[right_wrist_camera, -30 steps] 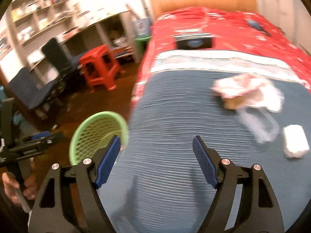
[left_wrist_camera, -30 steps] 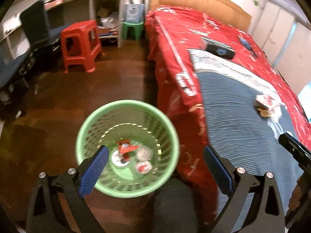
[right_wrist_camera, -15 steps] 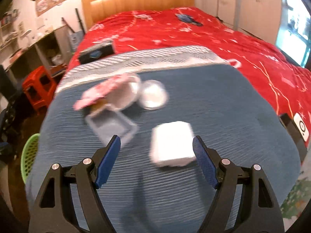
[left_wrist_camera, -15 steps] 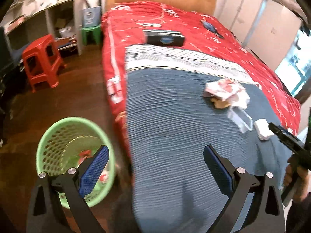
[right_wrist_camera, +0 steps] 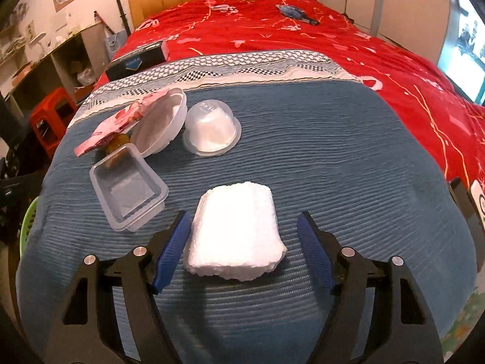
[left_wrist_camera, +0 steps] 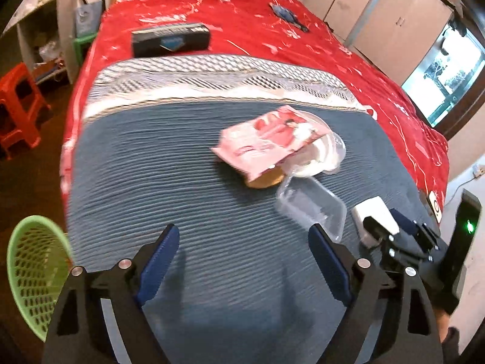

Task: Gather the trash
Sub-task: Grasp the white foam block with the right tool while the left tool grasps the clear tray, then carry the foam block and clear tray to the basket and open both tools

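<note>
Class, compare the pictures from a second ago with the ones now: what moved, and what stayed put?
Both claws swung from the green basket over the blue blanket. The right claw closed in until the white foam block sits between its open fingers, not gripped. The left claw stays open and empty. The trash on the bed has not moved.

Big red bedspread [right_wrist_camera: 303, 24] with a flat black box [right_wrist_camera: 136, 60] far left, plus a red plastic stool [left_wrist_camera: 16, 109] on the floor.
</note>
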### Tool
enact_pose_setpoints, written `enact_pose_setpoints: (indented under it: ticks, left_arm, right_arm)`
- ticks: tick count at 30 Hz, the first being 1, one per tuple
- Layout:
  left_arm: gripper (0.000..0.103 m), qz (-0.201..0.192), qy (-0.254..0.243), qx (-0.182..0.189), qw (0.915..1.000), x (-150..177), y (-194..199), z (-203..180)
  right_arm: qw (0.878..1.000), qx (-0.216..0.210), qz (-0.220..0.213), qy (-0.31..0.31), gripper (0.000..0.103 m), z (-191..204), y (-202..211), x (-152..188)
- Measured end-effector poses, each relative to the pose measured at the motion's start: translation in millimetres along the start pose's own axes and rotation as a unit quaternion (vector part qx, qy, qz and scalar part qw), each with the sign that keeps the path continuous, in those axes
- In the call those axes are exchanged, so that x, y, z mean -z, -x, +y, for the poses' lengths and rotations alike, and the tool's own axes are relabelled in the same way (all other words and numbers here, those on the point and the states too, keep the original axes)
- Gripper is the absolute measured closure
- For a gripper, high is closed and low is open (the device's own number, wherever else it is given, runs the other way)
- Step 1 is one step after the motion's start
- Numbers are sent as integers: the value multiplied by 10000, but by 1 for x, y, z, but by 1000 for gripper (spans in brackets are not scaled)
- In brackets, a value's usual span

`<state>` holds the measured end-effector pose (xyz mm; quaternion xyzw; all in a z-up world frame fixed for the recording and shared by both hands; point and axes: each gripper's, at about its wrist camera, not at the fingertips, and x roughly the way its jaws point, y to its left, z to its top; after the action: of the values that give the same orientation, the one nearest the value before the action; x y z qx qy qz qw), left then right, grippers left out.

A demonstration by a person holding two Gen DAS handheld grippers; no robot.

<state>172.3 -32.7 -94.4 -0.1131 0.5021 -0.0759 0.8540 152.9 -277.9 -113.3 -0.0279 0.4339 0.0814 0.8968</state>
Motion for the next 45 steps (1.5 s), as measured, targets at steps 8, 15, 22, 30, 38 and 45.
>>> enact_pose_setpoints:
  ticks: [8, 15, 22, 30, 38, 45]
  left_arm:
    - [29, 278, 160, 60, 9995, -16, -46, -26]
    - [37, 398, 365, 24, 9985, -19, -69, -31]
    - [68, 347, 323, -108, 9988, -19, -72, -30]
    - [89, 225, 423, 104, 9988, -10, -56, -23]
    - [93, -200, 320, 311, 9988, 7, 4, -7]
    - [93, -569, 473, 153, 9971, 26, 59, 38]
  right_arm:
    - [9999, -50, -69, 114, 43, 1, 1, -3]
    - [9999, -32, -139, 30, 44, -7, 7, -1]
    - [9995, -120, -250, -167, 44, -17, 20, 1]
    - [9989, -204, -395, -146, 44, -9, 37, 4]
    - [9971, -494, -569, -129, 44, 14, 65, 7]
    - [9932, -956, -660, -18, 44, 54, 85, 6]
